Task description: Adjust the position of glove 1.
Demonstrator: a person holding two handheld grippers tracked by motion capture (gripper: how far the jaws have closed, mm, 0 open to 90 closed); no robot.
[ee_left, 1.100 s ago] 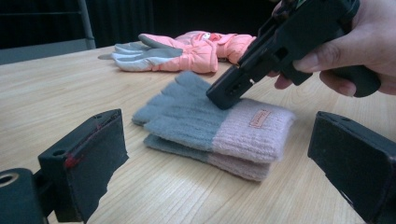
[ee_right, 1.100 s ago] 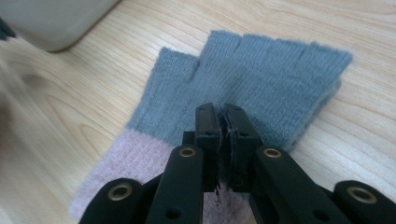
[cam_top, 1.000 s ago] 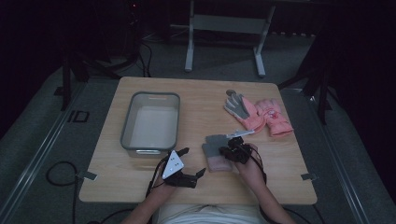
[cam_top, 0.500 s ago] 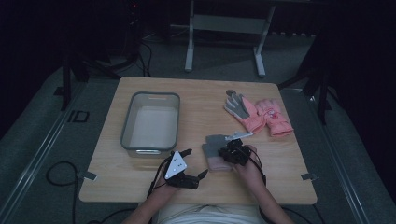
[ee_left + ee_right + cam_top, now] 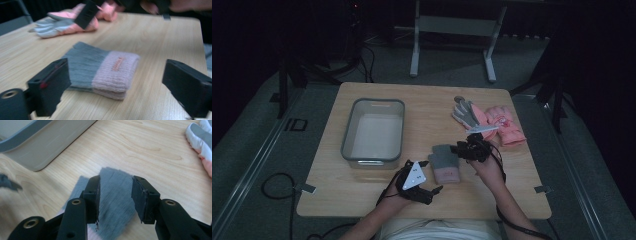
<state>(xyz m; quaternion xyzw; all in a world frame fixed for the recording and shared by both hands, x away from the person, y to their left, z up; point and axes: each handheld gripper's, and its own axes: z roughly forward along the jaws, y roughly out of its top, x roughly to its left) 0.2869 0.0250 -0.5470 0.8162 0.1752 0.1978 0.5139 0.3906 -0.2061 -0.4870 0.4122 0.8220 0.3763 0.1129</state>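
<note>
High view: a person sits at the 6 o'clock edge of the wooden desk (image 5: pixel 377 200), a tool in each hand.
Task thing: folded knit glove (image 5: pixel 445 162), grey at the finger end and pink at the cuff, lying flat on the desk just toward 6 o'clock of centre, between the two hands.
Left tool (image 5: pixel 428 191): at about 7 o'clock of the glove, close beside it but apart; the left gripper view looks across the pink cuff (image 5: pixel 115 72) with both jaws spread wide to either side and nothing between them (they have just been easing inward a little).
Right tool (image 5: pixel 458 149): at the glove's 2 o'clock corner; in the right gripper view the jaws hang over the grey end (image 5: pixel 115 195), parted, with the pads clear of the knit. They have just been opening, and no cloth is pinched.
Other things: grey bin (image 5: pixel 398 131) at 9 o'clock, empty as far as can be seen; pink and grey gloves (image 5: pixel 492 120) at 2 o'clock, well apart from the folded one.
Step in hand: release after setting or folding the glove, as I read it.
Next move: probably a fresh grasp, closing across the stacked layers (not just the top one) so the fold holds on the way to the bin.
</note>
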